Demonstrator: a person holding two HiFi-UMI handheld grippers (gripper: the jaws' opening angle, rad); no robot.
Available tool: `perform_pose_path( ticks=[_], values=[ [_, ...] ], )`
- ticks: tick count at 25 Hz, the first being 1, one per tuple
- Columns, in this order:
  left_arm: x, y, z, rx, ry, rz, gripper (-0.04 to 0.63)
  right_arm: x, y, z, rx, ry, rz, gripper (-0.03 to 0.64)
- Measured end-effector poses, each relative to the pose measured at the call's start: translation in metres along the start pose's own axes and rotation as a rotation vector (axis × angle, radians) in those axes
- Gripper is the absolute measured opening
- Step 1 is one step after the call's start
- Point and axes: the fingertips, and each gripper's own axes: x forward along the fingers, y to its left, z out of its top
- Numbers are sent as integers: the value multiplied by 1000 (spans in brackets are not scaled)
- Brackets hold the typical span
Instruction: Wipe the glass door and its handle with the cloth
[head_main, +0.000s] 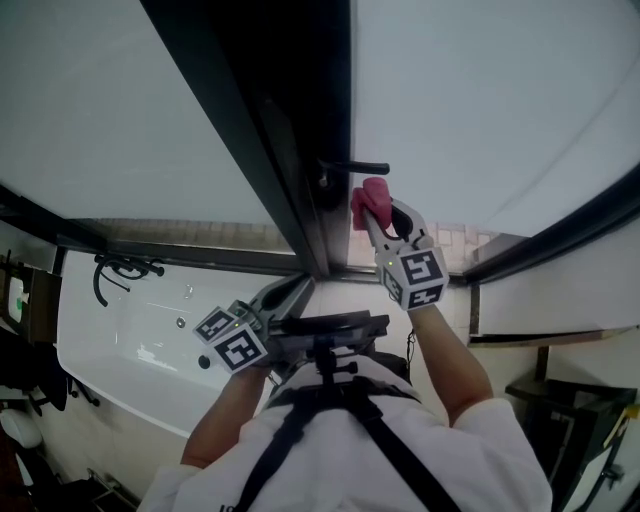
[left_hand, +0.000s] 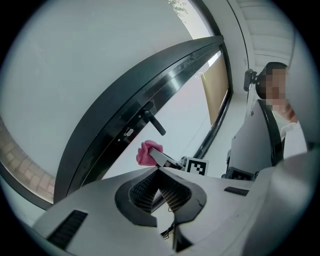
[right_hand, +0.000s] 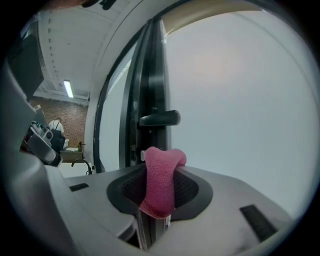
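A pink cloth (head_main: 370, 200) is pinched in my right gripper (head_main: 378, 212), raised just below the black lever handle (head_main: 352, 168) of the glass door (head_main: 490, 100). In the right gripper view the cloth (right_hand: 161, 177) fills the shut jaws, with the handle (right_hand: 160, 118) a short way ahead and the glass pane (right_hand: 240, 100) to its right. My left gripper (head_main: 290, 293) hangs lower, near the door frame's foot, jaws together and empty. From the left gripper view the cloth (left_hand: 148, 153) shows under the handle (left_hand: 152, 121).
A dark door frame (head_main: 270, 130) runs between two frosted panes. A white bathtub (head_main: 130, 350) with a black tap (head_main: 120, 268) lies at lower left. Dark frame bars (head_main: 560, 225) cross at right. My torso and camera harness (head_main: 340, 400) fill the bottom.
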Motion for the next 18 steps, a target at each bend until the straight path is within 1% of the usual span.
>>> perform_pose_path(
  ticks=[3,10,17,18],
  values=[
    [-4,4,-2,-8,-2,22,-8,18,18,14,-119,-26,31,109],
    [-16,10,-6,-22,-5,63,-8,44,44,34,-339,-58,85,109],
    [-23,18,-5,-35,-11,85,-8,61,46,34,-474,-86,110,109],
    [-23,19,-4,-37,-12,88,-8,60,43,33,-471,-86,101,109]
  ],
)
